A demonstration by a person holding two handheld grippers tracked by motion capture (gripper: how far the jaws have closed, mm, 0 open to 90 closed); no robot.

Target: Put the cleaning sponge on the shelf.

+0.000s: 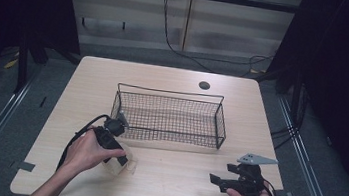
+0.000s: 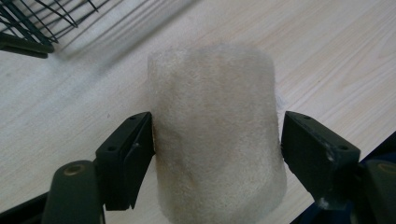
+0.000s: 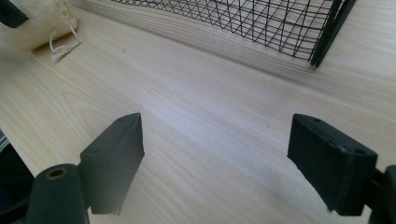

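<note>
A beige felt drawstring pouch (image 1: 123,166) lies on the wooden table (image 1: 171,188) in front of the wire basket's left end. In the left gripper view the pouch (image 2: 217,135) stands between the jaws of my left gripper (image 2: 217,140). The pads sit right at its two sides, and the cloth shows no squeeze. From above, my left gripper (image 1: 122,161) points down at the pouch from the left. My right gripper (image 1: 215,179) hovers low near the table's front right with its jaws open and nothing between them (image 3: 215,158). Its view catches the pouch (image 3: 32,23) and its white cord (image 3: 63,44) far left.
A black wire basket (image 1: 170,91) stands mid-table with nothing in it that I can see; its corner (image 2: 28,23) and mesh wall (image 3: 233,28) lie close by. A round cable hole (image 1: 204,85) is behind it. Bare wood lies between the two grippers.
</note>
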